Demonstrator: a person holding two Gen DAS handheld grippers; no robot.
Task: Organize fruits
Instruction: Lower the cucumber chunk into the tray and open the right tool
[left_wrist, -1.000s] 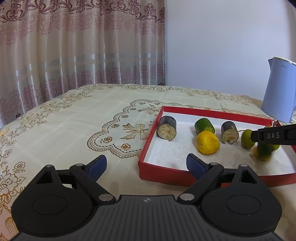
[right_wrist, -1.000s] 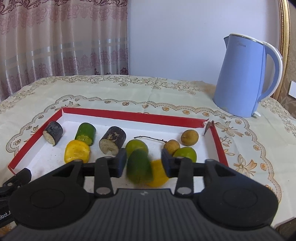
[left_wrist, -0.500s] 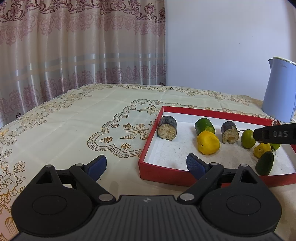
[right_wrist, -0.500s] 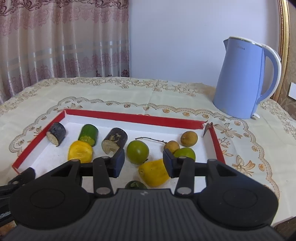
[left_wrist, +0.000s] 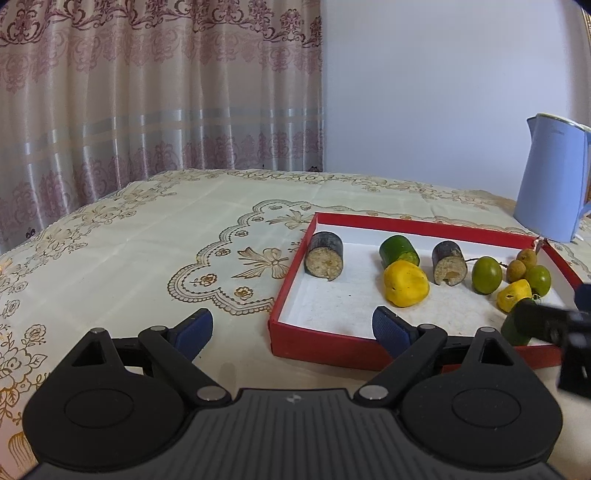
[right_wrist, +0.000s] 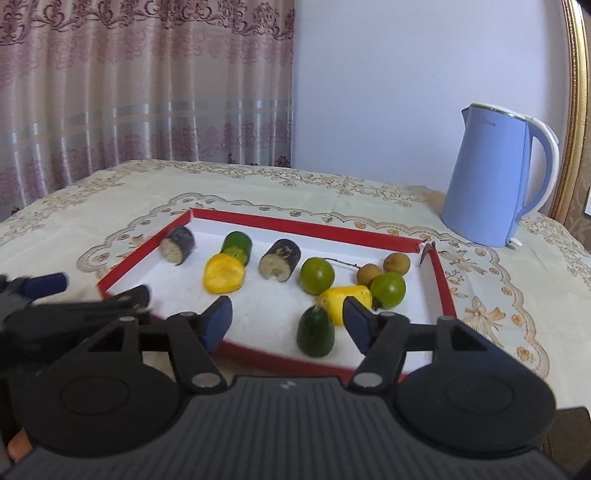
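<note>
A red-rimmed white tray (right_wrist: 303, 224) (left_wrist: 424, 225) holds several fruits: two dark cane pieces (right_wrist: 178, 244), a green piece (right_wrist: 237, 245), two yellow fruits (right_wrist: 223, 273), two green round fruits (right_wrist: 317, 276), two brown longans (right_wrist: 396, 263). A dark green fruit (right_wrist: 316, 332) stands upright near the tray's front rim, between my right gripper's fingers but apart from them. My right gripper (right_wrist: 287, 322) is open and empty. My left gripper (left_wrist: 291, 328) is open and empty at the tray's left front corner.
A blue electric kettle (right_wrist: 495, 177) (left_wrist: 554, 181) stands behind the tray on the right. The table has a cream embroidered cloth (left_wrist: 147, 240). Curtains hang behind. The left gripper shows blurred at the left of the right wrist view (right_wrist: 55, 306).
My right gripper has let go of the dark green fruit, which now stands in the tray. The gripper opened wider and pulled back and up. The left gripper has not moved.
</note>
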